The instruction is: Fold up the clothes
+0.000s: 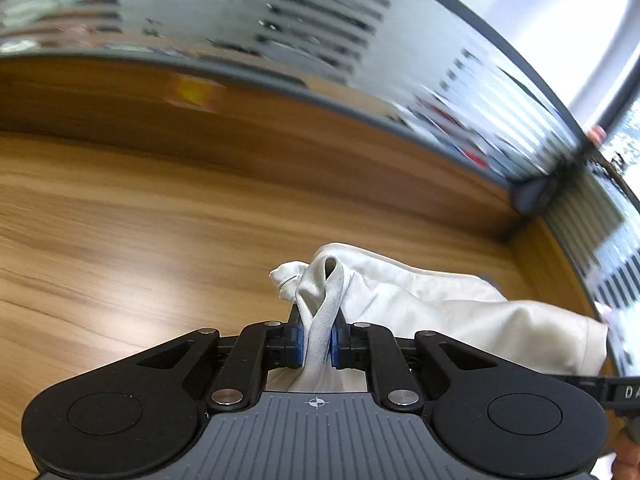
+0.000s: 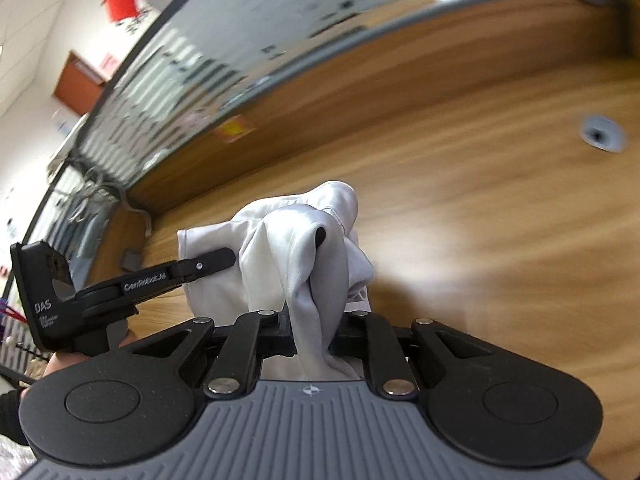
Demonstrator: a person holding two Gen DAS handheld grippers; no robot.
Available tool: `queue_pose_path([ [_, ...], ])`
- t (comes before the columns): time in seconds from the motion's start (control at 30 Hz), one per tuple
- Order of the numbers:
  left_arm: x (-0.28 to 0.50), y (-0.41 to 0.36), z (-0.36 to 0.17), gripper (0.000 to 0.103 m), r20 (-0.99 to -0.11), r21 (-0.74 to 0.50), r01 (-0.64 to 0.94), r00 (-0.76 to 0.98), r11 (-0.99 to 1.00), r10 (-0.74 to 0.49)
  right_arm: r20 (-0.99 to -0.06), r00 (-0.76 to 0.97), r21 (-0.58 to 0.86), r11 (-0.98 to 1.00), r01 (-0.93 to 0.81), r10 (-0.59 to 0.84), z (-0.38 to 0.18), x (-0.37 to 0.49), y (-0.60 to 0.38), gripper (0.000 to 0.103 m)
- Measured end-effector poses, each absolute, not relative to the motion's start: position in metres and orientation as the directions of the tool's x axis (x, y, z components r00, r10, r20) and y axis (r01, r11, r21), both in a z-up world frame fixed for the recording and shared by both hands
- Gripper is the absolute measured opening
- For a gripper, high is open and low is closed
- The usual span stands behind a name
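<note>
Now both jaws are clamped on the white, silky garment [image 1: 440,304]: the left hand-held gripper [image 1: 318,340] pinches a twisted fold, the right hand-held gripper [image 2: 312,336] another bunch. The cloth hangs between them above the wooden tabletop [image 1: 120,240] — its length running from one gripper to the other, neither nearer. Lettering on the left one reads "DAS" and, seemingly, "GenRobot.ai".
</note>
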State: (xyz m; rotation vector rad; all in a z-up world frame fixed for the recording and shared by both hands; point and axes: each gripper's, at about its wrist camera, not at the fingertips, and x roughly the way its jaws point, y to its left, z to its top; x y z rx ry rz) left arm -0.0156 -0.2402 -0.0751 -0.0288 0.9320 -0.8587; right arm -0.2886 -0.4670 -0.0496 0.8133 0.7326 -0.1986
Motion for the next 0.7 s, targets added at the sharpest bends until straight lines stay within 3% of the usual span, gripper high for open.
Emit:
queue_pose_path([
  [0.27,0.073,-0.149,-0.049,0.014,-0.699,-0.238,0.607,0.435,0.758,-0.568,-0.628,0.755,0.616,0.714,0.332,0.191,-0.039,-0.155,-0.405,0.014],
  [0.7,0.240,-0.056,-0.044,0.014,-0.696,-0.130,0.544,0.545,0.829,-0.467,-0.598,0.759,0.640,0.723,0.260,0.257,-0.063,0.054,-0.303,0.014],
])
